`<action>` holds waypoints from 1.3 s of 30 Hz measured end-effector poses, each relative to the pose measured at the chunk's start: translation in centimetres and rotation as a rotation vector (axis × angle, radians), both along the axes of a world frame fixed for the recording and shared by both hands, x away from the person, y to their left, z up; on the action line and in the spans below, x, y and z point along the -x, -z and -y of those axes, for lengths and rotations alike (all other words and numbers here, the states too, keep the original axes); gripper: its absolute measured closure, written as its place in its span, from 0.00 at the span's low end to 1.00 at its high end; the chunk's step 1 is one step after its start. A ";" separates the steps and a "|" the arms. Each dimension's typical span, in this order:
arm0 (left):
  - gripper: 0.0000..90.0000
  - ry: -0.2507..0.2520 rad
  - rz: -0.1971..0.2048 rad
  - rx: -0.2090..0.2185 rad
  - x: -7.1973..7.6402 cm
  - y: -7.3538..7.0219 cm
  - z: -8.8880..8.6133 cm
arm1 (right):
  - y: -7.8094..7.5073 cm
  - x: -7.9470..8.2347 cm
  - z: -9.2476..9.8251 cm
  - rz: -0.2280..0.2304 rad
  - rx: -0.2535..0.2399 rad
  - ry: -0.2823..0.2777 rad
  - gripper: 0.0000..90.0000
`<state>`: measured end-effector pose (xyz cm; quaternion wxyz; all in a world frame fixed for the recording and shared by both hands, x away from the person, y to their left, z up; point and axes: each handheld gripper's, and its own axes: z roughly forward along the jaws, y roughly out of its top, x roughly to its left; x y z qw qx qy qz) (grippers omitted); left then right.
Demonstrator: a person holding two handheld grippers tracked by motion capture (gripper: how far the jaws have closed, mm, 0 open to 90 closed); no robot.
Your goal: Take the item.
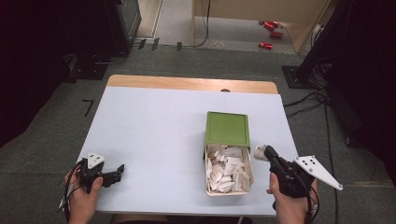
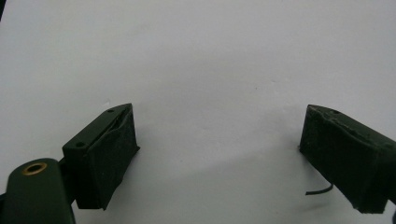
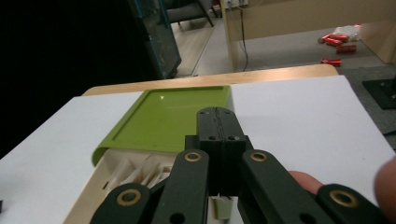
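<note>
- Your right gripper (image 1: 262, 153), jaws clenched on nothing, sits just right of the white box (image 1: 228, 173) of paper slips.
- Your left gripper (image 1: 117, 171), released, rests well apart.
- Green lid (image 1: 227, 128) lies beyond, on the white tabletop (image 1: 154, 135); red cans (image 1: 270, 33) on the far floor.

One box (image 1: 229, 173), one green lid (image 1: 227, 128), two grippers, four red cans (image 1: 269, 32) on the floor.

High view looks down; claw views skim the white table (image 1: 154, 135)
</note>
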<state>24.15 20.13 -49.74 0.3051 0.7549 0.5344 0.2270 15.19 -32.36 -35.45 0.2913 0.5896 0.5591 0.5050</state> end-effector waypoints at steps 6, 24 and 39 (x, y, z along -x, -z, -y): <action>0.12 0.000 0.000 0.000 0.0 0.0 0.0 | 0.9 -0.3 1.5 -0.007 0.001 0.049 1.00; 0.12 0.001 -0.001 0.000 0.0 0.0 0.0 | 5.4 -1.2 5.6 -0.101 0.007 0.171 1.00; 0.12 0.001 -0.001 0.000 0.0 0.0 0.0 | 9.3 -2.3 6.5 -0.189 0.092 0.236 1.00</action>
